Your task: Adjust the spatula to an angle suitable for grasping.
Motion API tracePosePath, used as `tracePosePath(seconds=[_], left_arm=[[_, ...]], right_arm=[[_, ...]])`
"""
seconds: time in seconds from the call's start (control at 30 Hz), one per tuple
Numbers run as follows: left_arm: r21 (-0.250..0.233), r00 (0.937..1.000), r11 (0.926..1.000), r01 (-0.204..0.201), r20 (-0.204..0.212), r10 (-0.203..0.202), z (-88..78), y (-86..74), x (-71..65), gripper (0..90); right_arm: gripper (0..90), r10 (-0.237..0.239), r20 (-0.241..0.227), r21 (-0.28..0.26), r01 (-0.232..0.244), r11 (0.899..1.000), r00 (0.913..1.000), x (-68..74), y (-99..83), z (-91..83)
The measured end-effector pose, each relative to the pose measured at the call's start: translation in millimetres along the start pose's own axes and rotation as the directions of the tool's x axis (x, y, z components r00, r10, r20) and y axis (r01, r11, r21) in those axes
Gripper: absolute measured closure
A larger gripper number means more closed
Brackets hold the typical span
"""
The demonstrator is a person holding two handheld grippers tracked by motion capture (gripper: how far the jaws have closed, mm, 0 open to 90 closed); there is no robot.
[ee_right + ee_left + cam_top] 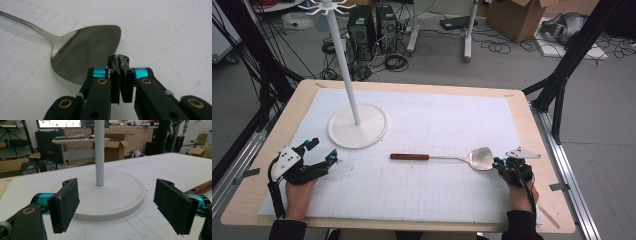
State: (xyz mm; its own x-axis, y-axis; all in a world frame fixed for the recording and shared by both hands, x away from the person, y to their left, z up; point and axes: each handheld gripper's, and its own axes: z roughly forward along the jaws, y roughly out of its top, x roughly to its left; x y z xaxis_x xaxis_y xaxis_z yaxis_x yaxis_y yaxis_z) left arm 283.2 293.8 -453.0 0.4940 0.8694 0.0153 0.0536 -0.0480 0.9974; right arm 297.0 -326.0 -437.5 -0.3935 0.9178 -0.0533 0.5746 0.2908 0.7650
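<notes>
A metal spatula (482, 158) with a brown wooden handle (409, 156) lies flat on the white gridded mat, blade to the right. My right gripper (498, 162) is shut, its tips (119, 58) resting at the near edge of the blade (85, 52); nothing shows between the pads. At the mat's left, my left gripper (324, 149) stands open and empty. In the left gripper view its wide-apart pads (119, 205) frame the round base (107, 195) of a white stand, and the end of the spatula handle (200, 187) shows at the right.
The white stand's base (357, 126) sits at the mat's back left, and its pole (344, 60) rises to a hooked top. The wooden table edge (552, 200) runs around the mat. Cables, computers and boxes lie on the floor beyond.
</notes>
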Motion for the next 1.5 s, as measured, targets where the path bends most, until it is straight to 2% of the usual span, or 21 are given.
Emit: tracePosePath(seconds=[0.2,0.53,0.87,1.13,1.2,1.23,1.3,1.37,1.43,1.47,1.5], left_arm=[[-0.002,1.0,1.0,0.001,-0.001,-0.001,0.1,-0.1,-0.3,20.7],[-0.002,1.0,1.0,-0.006,0.0,0.006,0.2,0.0,-0.6,21.1],[-0.002,1.0,1.0,-0.007,0.001,0.007,0.2,0.0,-0.6,21.3],[-0.001,1.0,1.0,-0.007,0.001,0.007,0.2,0.0,-0.8,21.5],[0.0,1.0,1.0,-0.007,0.003,0.007,0.3,0.1,-0.8,21.7],[0.0,1.0,1.0,-0.005,0.001,0.005,0.5,0.2,-0.4,21.7],[0.0,1.0,1.0,-0.002,0.0,0.002,0.6,0.4,-0.5,21.7],[0.01,1.0,0.9999,-0.007,0.005,0.007,1.3,0.9,-0.9,21.8],[0.029,0.9998,0.9995,0.012,0.016,-0.013,2.3,1.9,-1.7,23.0],[0.039,0.9996,0.9991,0.014,0.024,-0.015,3.8,2.6,-4.9,23.0],[0.039,0.9996,0.9991,0.014,0.024,-0.015,3.8,2.6,-4.9,23.0]], right_arm=[[88.2,-0.045,-0.008,0.018,0.045,0.999,0.999,6.7,9.8,7.5],[88.2,-0.076,-0.043,0.012,0.076,0.997,0.9962,19.2,18.7,17.5],[88.1,-0.128,-0.093,0.005,0.129,0.992,0.9875,42.6,32.7,31.7],[88.0,-0.13,-0.127,-0.003,0.13,0.991,0.9834,51.6,35.5,35.8],[75.7,-0.12,-0.12,-0.004,0.12,0.993,0.9855,48.6,35.1,35.1],[71.6,-0.095,-0.119,-0.007,0.094,0.996,0.9884,45.8,34.6,33.0],[68.4,-0.083,-0.117,-0.011,0.082,0.997,0.9897,44.4,33.9,31.0],[58.0,-0.062,-0.099,-0.038,0.058,0.998,0.9932,40.8,31.2,24.3],[51.3,-0.038,-0.096,-0.063,0.032,0.997,0.9947,36.2,26.9,16.9],[43.4,-0.024,-0.08,-0.08,0.018,0.997,0.9965,33.5,23.4,12.2],[43.4,-0.024,-0.08,-0.08,0.018,0.997,0.9965,33.5,23.4,12.2]])
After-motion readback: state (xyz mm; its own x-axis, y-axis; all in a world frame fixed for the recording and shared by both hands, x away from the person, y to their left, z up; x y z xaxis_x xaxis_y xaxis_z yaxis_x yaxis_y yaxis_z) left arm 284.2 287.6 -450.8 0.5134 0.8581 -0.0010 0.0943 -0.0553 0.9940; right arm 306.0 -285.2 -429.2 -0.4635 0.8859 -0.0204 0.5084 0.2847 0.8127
